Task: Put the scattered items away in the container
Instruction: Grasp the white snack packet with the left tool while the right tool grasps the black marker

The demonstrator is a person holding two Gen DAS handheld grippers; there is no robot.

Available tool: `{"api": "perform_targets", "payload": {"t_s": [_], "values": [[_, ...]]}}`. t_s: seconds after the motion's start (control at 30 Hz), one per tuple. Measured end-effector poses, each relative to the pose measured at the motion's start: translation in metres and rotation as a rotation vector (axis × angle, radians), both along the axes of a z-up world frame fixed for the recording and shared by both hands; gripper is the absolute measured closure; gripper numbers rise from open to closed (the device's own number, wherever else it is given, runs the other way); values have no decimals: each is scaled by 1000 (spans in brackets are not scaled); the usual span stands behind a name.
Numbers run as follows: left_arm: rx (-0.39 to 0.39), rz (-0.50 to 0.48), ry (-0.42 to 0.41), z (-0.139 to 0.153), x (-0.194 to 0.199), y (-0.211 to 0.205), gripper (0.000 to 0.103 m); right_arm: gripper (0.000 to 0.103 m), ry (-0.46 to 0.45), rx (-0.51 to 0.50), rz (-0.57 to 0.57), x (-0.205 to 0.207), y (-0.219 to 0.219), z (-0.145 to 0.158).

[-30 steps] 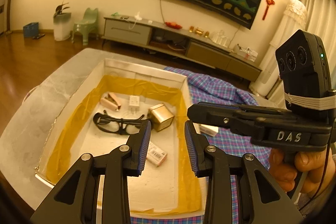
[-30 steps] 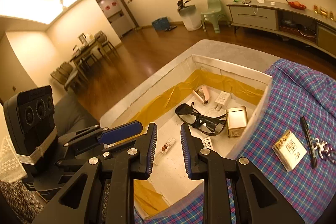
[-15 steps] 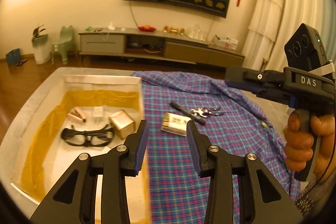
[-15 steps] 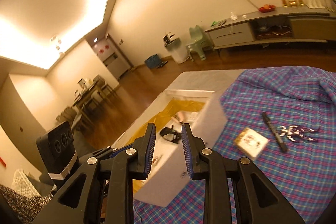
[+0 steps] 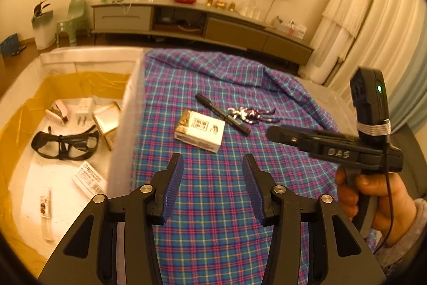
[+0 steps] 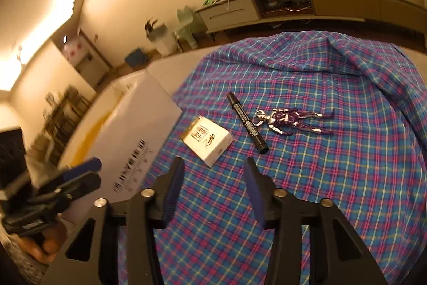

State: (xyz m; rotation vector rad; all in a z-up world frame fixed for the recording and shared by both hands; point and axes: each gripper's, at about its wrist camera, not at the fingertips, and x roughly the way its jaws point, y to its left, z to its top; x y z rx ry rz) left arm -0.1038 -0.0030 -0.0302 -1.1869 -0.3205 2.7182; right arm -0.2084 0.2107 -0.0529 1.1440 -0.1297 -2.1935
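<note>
Both the left gripper (image 5: 212,172) and right gripper (image 6: 213,176) hang spread and empty above the plaid cloth (image 6: 333,178), beyond them the small white box (image 6: 207,140), marker (image 6: 246,122) and figurine (image 6: 292,120), while the container (image 5: 128,108) is cut off leftward, its near wall blurred.

A: Warm amber light throughout; in the right wrist view a ceiling cove (image 6: 40,26) glares to white at the upper left.

B: Focus?

A: That view smears at its left, the left claw (image 6: 53,186) and box wall (image 6: 138,135) blurred. Both fisheyes bend the room, with black corners.
</note>
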Motion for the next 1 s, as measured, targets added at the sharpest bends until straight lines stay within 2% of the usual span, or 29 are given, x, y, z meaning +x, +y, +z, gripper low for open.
{"api": "perform_targets", "payload": {"t_s": [0.1,0.2,0.3,0.37,0.5,0.6,0.63,0.67,0.8,0.87,1.0], "values": [[31,8,-36,-8,-10,2,52,53,46,108,27,-13,-11,-5],[102,39,-78,-17,-26,0,51,54,85,216,61,-26,-22,-16],[157,82,-120,-28,-45,-2,49,55,94,280,77,-40,-27,-36],[162,106,-137,-35,-58,-1,48,55,106,312,88,-46,-30,-46],[142,154,-162,-47,-76,3,46,57,110,310,106,-57,-33,-62],[143,193,-191,-59,-87,5,44,65,122,282,113,-61,-35,-68],[134,203,-202,-63,-91,7,44,74,128,280,118,-61,-36,-69],[127,210,-211,-66,-93,8,43,87,121,282,127,-61,-38,-69],[114,238,-233,-76,-101,8,43,88,0,227,161,-62,-19,-61],[122,254,-241,-80,-106,7,43,88,-54,196,162,-59,6,-55],[127,273,-267,-85,-118,7,43,88,-150,165,108,-50,52,-58]]}}
